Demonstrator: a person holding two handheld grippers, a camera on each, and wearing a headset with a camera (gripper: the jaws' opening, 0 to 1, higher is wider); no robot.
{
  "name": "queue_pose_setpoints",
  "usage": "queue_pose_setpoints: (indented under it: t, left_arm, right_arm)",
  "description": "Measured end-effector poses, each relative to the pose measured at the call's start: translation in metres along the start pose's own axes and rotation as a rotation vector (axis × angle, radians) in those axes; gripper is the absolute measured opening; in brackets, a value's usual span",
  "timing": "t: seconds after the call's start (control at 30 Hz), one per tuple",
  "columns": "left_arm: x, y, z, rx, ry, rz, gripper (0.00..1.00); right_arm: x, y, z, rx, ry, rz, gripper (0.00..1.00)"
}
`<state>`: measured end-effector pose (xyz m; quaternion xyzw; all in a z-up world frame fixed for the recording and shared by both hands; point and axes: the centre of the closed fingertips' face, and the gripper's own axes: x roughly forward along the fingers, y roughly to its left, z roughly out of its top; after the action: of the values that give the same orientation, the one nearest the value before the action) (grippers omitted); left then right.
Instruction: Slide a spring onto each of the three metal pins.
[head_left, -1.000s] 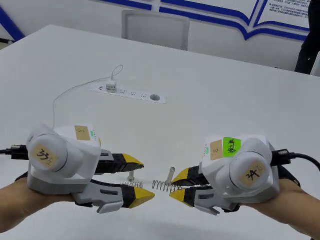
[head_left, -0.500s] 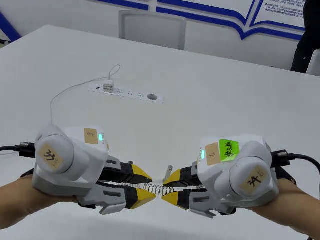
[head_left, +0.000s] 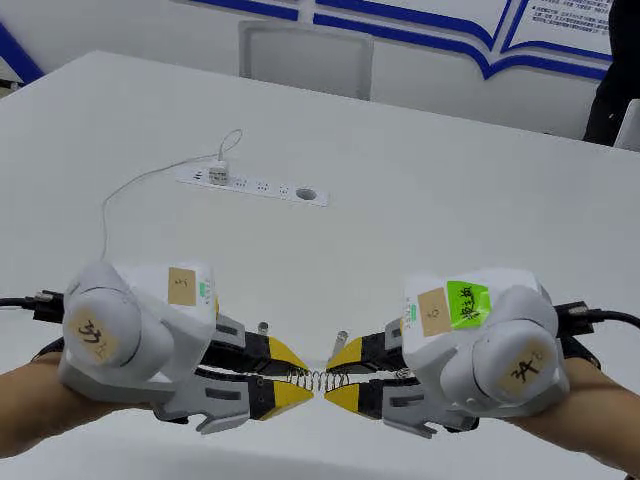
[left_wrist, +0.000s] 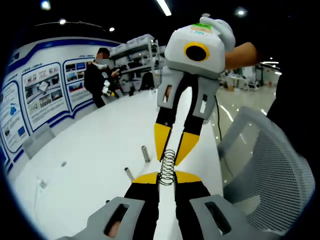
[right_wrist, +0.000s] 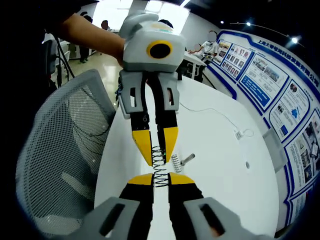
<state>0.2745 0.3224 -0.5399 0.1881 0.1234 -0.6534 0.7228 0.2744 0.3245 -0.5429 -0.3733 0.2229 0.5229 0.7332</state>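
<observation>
Spring (head_left: 315, 379) clamped at both ends: left tool (head_left: 296, 377) closed on one end, right tool (head_left: 333, 380) closed on the other, yellow tips facing and near. Spans the gap between them, over the near edge of white counter (head_left: 420, 200). Pin (head_left: 340, 338) upright just behind the spring; second pin (head_left: 263, 327) behind left tool, partly hidden. Second spring (right_wrist: 176, 163) against a pin in right gripper view; cannot tell whether threaded on it. Power strip (head_left: 255, 186) well apart, mid-counter, cable (head_left: 130, 190) plugged in.

Two springs (right_wrist: 159, 167) (right_wrist: 176, 163), two pins (left_wrist: 145, 153) (left_wrist: 129, 173)
</observation>
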Motion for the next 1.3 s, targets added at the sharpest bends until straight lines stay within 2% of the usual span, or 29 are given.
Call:
queue_pose_setpoints:
  t: [0.1, 0.2, 0.37, 0.53, 0.63, 0.9, 1.3]
  left_arm:
    - [0.000, 0.000, 0.002, 0.027, 0.006, -0.006, 0.09]
    - [-0.001, -0.001, 0.005, 0.062, 0.010, -0.012, 0.09]
    - [-0.001, -0.001, 0.006, 0.070, 0.012, -0.021, 0.09]
    - [0.001, -0.003, 0.012, 0.055, -0.011, -0.023, 0.09]
    - [0.000, -0.001, 0.011, 0.051, -0.011, -0.019, 0.09]
    - [-0.002, -0.004, 0.009, 0.046, -0.004, -0.028, 0.09]
    - [-0.007, -0.001, 0.008, 0.035, -0.008, -0.013, 0.09]
  right_arm:
    - [-0.001, -0.001, 0.000, 0.001, -0.011, -0.003, 0.11]
    - [-0.004, -0.003, 0.000, 0.033, -0.041, -0.010, 0.12]
    - [-0.008, -0.007, -0.004, 0.105, -0.063, -0.007, 0.17]
    - [-0.005, -0.005, -0.015, 0.160, -0.050, 0.009, 0.16]
    - [-0.007, -0.003, -0.011, 0.183, -0.083, 0.023, 0.11]
    - [-0.012, -0.001, -0.003, 0.205, -0.138, 0.041, 0.11]
    - [-0.019, -0.005, 0.017, 0.258, -0.226, 0.062, 0.11]
